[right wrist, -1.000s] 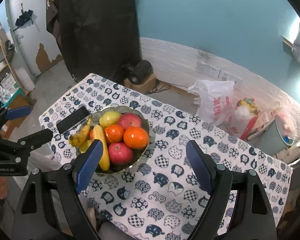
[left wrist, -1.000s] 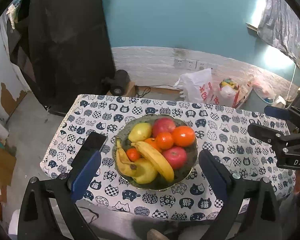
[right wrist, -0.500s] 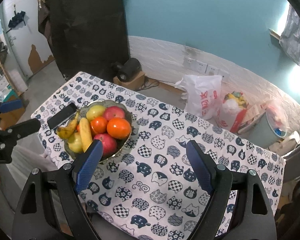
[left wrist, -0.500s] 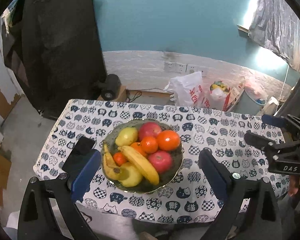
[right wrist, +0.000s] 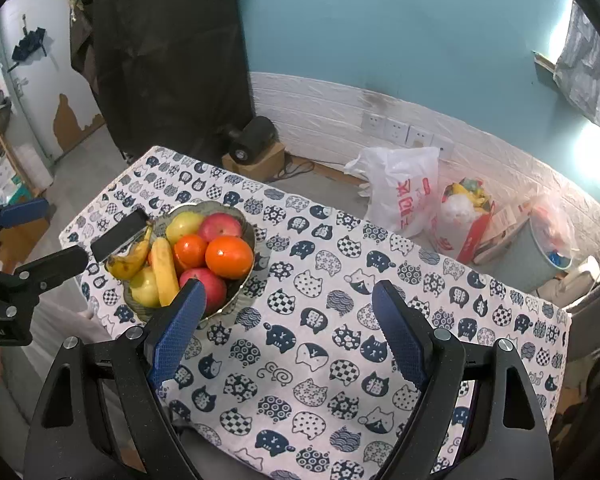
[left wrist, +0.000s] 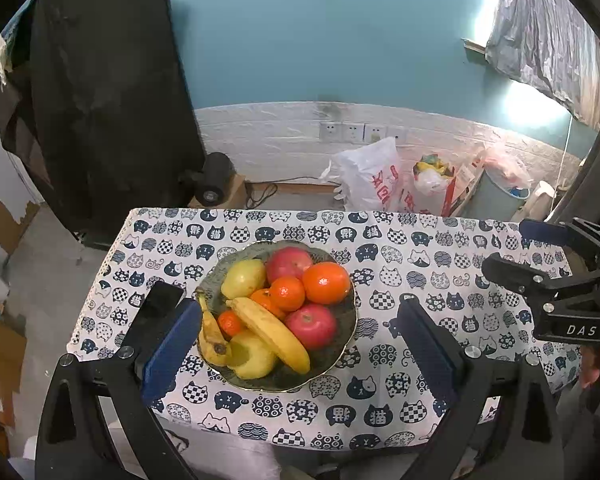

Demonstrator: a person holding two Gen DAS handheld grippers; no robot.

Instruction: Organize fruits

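Near table's left edge, fruit bowl (left wrist: pixel 342 354)

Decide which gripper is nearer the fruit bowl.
Left. The left gripper frames the bowl between its open fingers; the right gripper hangs off to the bowl's right.

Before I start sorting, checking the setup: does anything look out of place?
One thing: a black phone lies on the tablecloth against the fruit bowl's left rim, beside a banana poking over the edge. Nothing spilled or damaged.
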